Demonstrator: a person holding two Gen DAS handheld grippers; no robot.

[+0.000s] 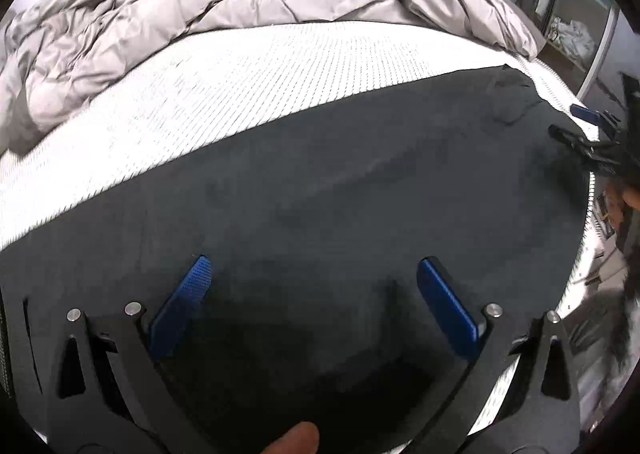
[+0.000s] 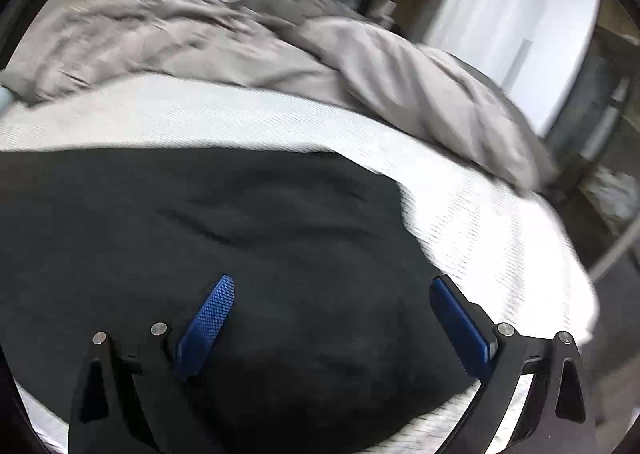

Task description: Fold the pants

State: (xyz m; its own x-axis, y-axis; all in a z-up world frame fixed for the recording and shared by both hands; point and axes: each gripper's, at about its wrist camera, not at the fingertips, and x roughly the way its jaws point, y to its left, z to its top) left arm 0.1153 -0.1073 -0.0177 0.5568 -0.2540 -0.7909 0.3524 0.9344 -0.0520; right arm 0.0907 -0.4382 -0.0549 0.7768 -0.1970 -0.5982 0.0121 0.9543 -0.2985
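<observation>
While the dark pants (image 1: 340, 194) lie spread flat across a white ribbed mattress (image 1: 180, 94), the left gripper (image 1: 316, 274) hovers just above the cloth with its blue pads (image 1: 184, 302) wide apart and nothing between them. Seen from the left wrist, the garment fills the lower part of the frame, running beneath both fingers and away toward the right, where a small rumpled patch sits near its far corner. A crumpled grey duvet (image 1: 200, 6) is heaped well behind it, clear of the fabric. At the far right edge the other tool is partly visible close to the pants' end, too blurred to read in detail. A fingertip (image 1: 296, 440) of the person shows at the bottom.

From the right wrist, the right gripper (image 2: 332, 294) is likewise released, holding nothing. The pants lie under the left finger and between the pair, while the right pad (image 2: 460, 326) stands over the garment's curved edge, where black cloth meets white mattress. Motion blur softens the background.

Judged from this, the step in hand is taking hold for a fold. Done well, each tool would pinch a clean edge through every layer, both lifting evenly so the cloth carries over without bunching.
</observation>
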